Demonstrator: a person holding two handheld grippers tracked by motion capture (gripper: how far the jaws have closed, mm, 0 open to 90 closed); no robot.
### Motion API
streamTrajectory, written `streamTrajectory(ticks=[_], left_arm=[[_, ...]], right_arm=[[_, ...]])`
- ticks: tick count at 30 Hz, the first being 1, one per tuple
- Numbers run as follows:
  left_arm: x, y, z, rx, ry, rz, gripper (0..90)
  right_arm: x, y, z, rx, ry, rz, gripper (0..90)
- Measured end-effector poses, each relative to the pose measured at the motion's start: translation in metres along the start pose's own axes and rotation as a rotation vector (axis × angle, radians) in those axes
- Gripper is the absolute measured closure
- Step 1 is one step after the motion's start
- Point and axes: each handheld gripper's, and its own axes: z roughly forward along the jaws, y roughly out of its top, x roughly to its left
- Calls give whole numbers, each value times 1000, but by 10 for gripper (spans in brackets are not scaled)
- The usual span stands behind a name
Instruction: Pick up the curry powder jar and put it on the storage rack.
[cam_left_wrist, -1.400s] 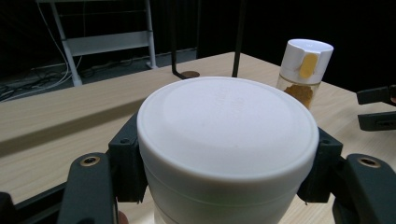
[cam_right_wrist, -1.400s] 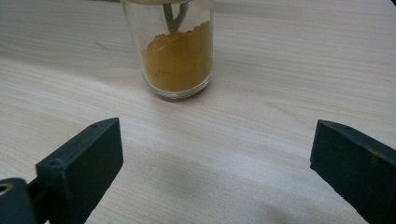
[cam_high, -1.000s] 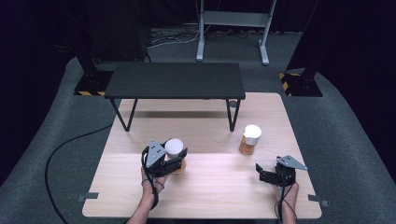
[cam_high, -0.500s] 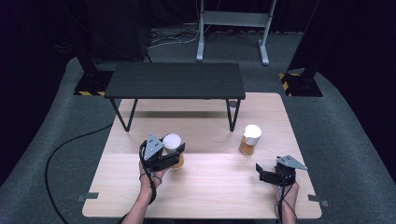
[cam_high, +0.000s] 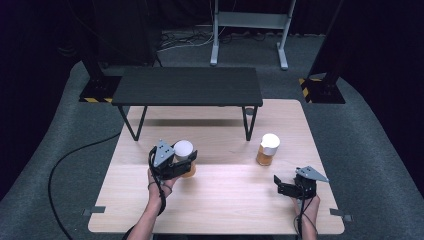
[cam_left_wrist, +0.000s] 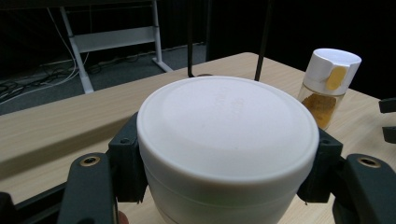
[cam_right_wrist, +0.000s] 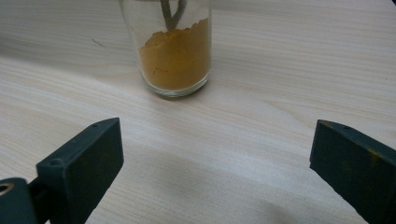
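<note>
Left gripper (cam_high: 180, 162): closed on a jar (cam_left_wrist: 226, 154); a black jaw is pressed against each side of it, just under the white lid (cam_left_wrist: 226, 123).
Jar in the left gripper: held upright over the wooden table (cam_high: 225, 200); whether its base touches the table cannot be told. Orange contents are glimpsed below the lid in the high view.
Right gripper (cam_high: 280, 187): held wide open, nothing between the jaws; bare table is seen in the gap in the right gripper view.
Second jar (cam_high: 267, 149): clear glass, orange powder (cam_right_wrist: 175, 58) inside, white cap (cam_left_wrist: 334, 63); stood on the table ahead of the right gripper, apart from its jaws, and well off to the right of the left gripper.
Black bench (cam_high: 187, 86): placed beyond both grippers, its legs on the table.
</note>
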Motion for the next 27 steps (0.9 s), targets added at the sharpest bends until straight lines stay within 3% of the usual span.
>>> streamTrajectory(ticks=[17, 27], left_arm=[[6, 10, 10, 21, -2, 3, 333], [7, 19, 15, 15, -8, 25, 333]], right_arm=[[2, 0, 0, 0, -7, -5, 18], [2, 0, 0, 3, -8, -8, 18]])
